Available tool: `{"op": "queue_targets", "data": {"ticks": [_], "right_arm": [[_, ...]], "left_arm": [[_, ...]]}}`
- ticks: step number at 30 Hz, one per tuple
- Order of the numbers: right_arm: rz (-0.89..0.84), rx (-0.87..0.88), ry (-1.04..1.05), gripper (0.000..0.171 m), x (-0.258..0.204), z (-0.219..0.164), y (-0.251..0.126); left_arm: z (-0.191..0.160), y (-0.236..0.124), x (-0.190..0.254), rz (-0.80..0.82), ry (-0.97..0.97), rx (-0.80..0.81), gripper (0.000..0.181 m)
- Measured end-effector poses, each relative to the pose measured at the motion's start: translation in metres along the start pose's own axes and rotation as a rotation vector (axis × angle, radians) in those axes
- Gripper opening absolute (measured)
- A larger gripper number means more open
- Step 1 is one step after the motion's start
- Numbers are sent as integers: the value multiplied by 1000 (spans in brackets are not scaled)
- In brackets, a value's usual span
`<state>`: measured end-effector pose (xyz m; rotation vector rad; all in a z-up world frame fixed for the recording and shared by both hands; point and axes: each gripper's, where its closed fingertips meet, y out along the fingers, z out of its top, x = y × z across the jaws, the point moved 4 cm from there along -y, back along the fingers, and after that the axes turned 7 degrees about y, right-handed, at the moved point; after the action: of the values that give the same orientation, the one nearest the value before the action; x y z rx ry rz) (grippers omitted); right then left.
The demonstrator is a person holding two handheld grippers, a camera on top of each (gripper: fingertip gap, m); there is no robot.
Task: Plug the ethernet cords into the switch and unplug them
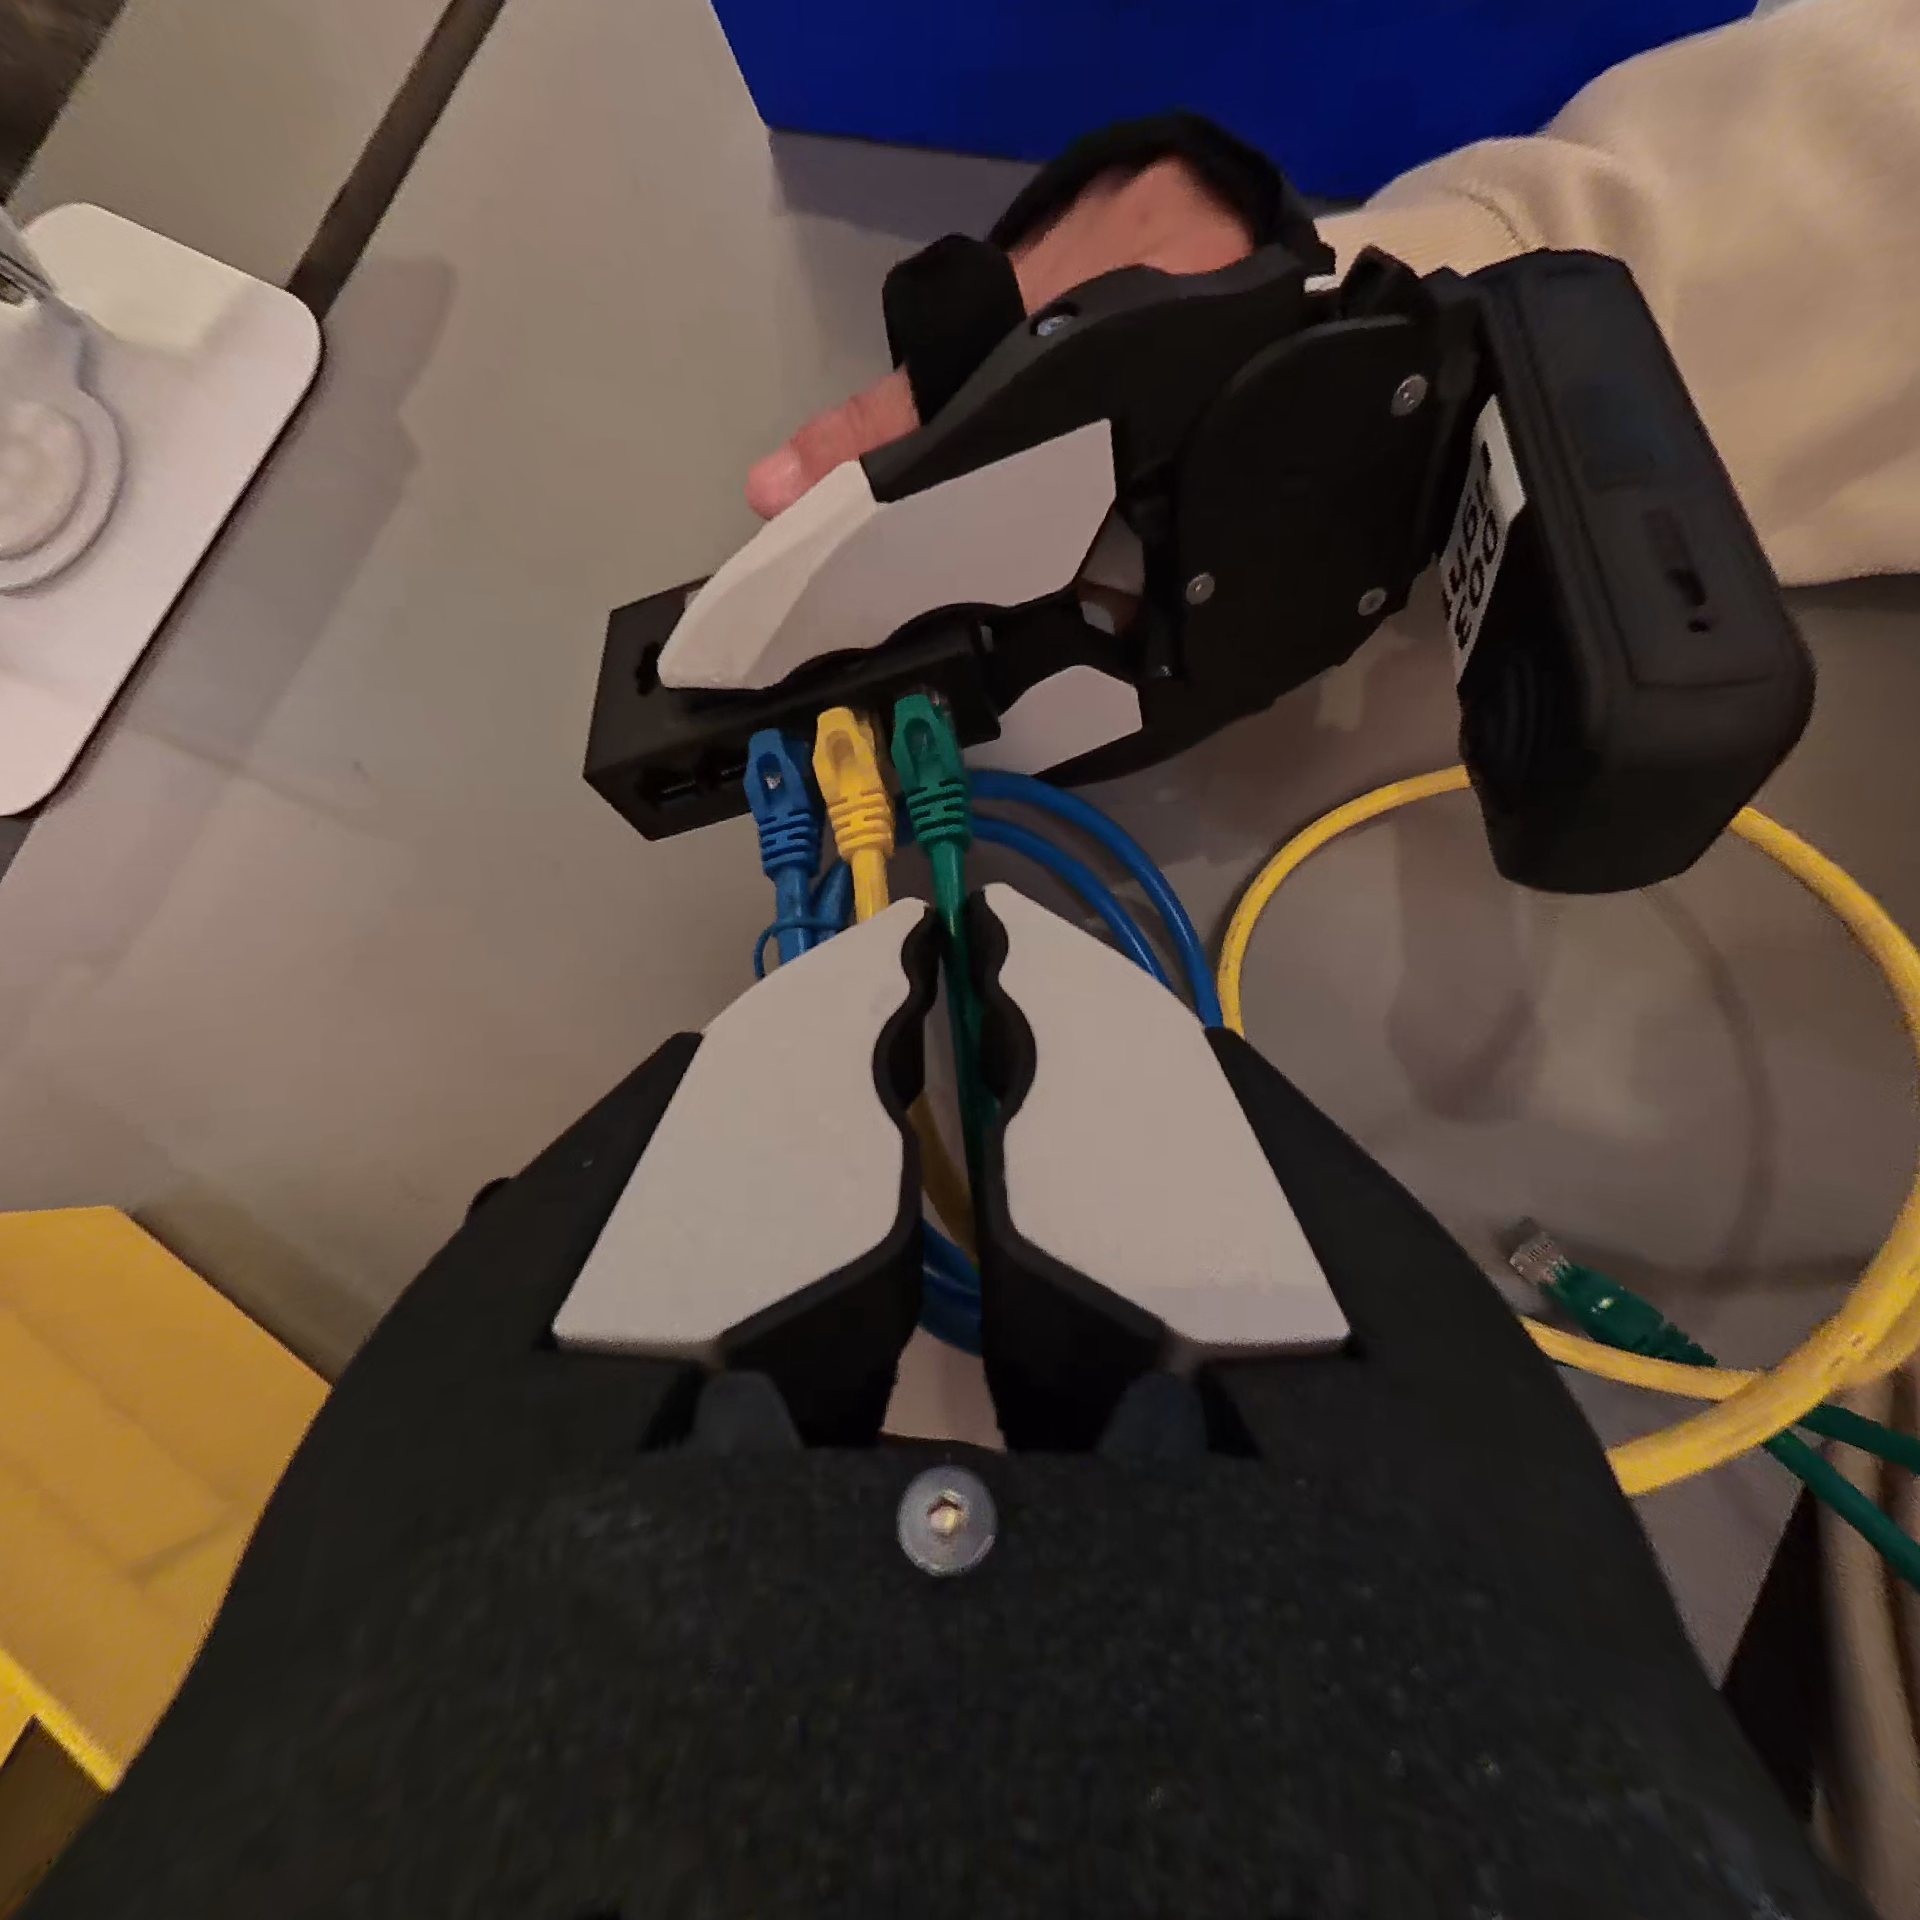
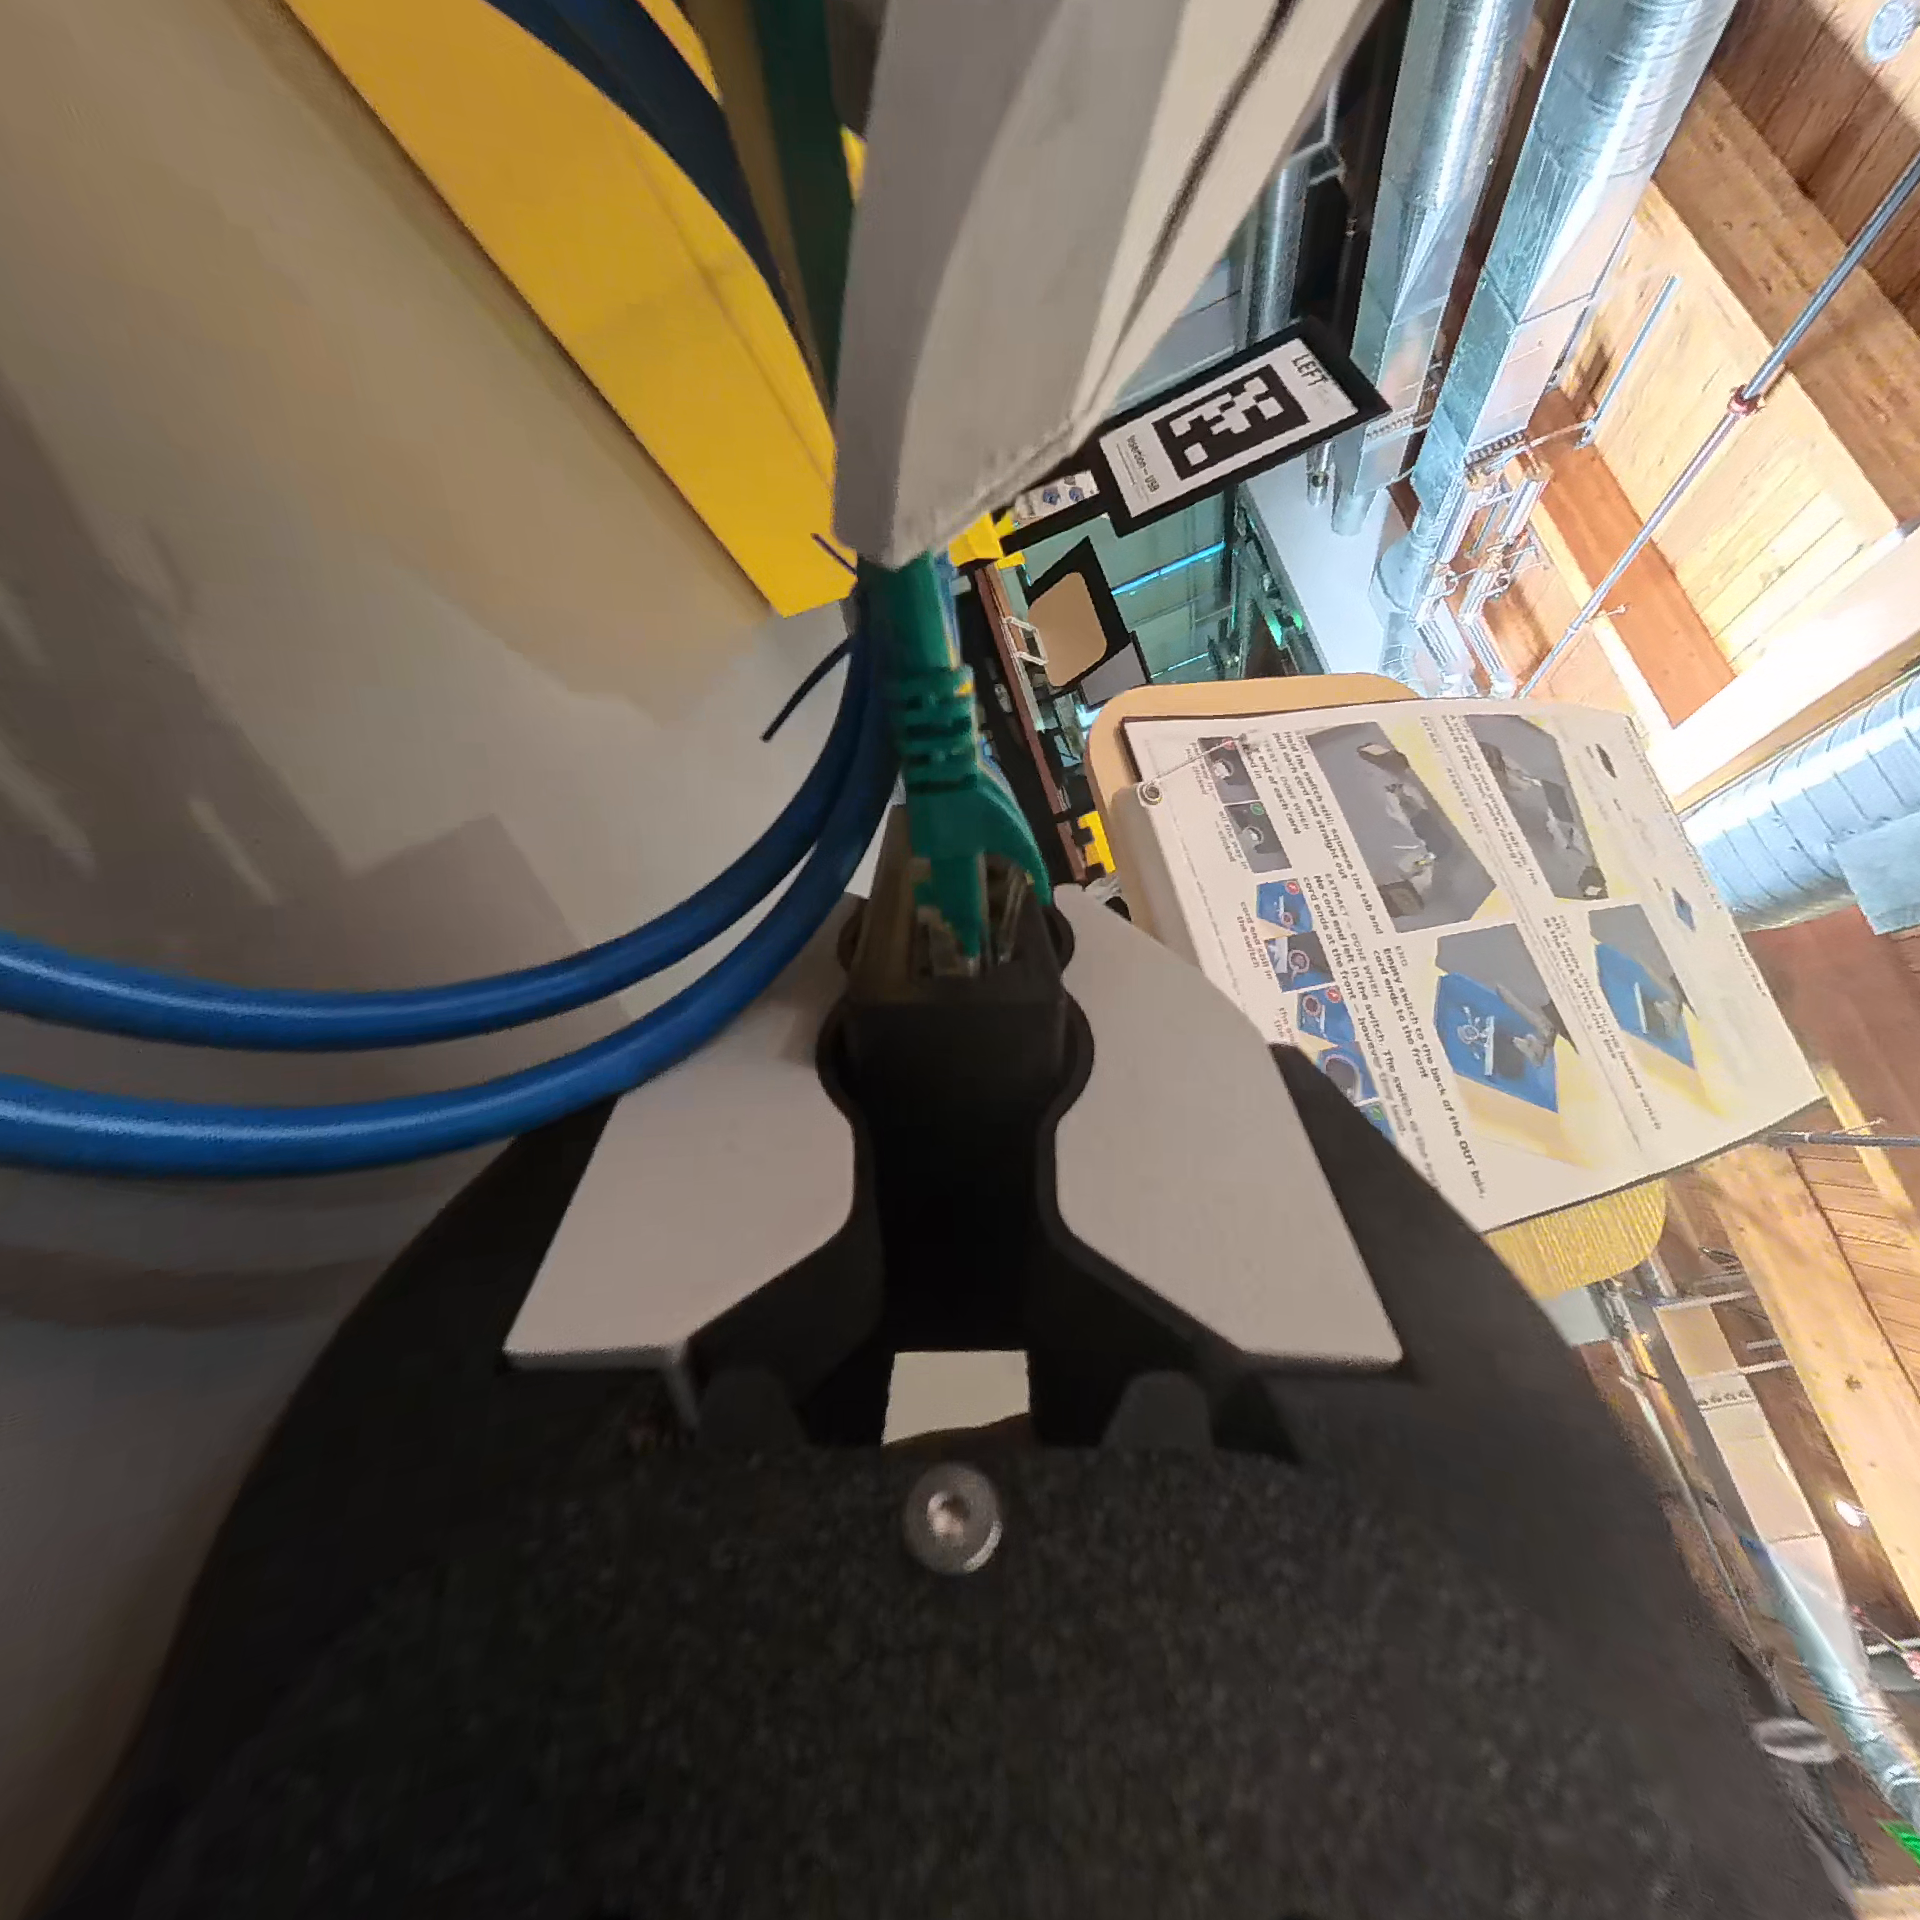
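While right gripper (image 1: 831, 675) clamps the switch (image 1: 665, 769), left gripper (image 1: 954, 935) pinches green cord (image 1: 940, 800) (plugged in).

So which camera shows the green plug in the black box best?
The left wrist view: the green plug sits in the switch beside the yellow and blue ones. The right wrist view shows it close, but tilted and partly hidden.

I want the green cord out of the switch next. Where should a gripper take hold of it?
Grip the green plug's ribbed boot, close against the switch, coming from the cable side along its axis. The thin cord in the left gripper gives poorer purchase, and the latch probably needs pressing.
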<state>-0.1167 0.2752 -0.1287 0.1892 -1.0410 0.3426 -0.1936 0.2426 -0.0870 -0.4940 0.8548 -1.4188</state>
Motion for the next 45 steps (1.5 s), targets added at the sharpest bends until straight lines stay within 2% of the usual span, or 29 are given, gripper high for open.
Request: {"op": "queue_targets", "data": {"ticks": [10,17,25,27,28,31,33,35,40,42,45], "right_arm": [[-8,11,37,30,3,1,-2],[6,33,36,28,1,6,-4],[24,-27,44,32,0,-4,2],[18,32,78,30,4,1,-2],[33,26,87,30,2,1,-2],[37,9,70,30,1,-3,1],[22,1,80,30,4,-5,1],[16,1,78,30,5,-5,1],[-2,-16,23,30,3,-4,3],[-24,-36,-35,30,5,-2,4],[-69,-118,-121,31,22,0,5]], "left_arm": [[9,1,5,32,10,57,3],[12,1,9,38,18,33,3],[11,8,4,107,40,33,4],[19,-8,5,109,35,108,0],[25,-27,3,130,26,186,2],[29,-109,-4,210,-82,410,26],[10,-151,2,232,-184,544,26],[-26,-164,16,260,-268,588,25],[-133,-111,65,425,-409,426,17],[-146,-102,79,452,-347,289,18],[-145,-106,80,599,-172,252,15]]}}
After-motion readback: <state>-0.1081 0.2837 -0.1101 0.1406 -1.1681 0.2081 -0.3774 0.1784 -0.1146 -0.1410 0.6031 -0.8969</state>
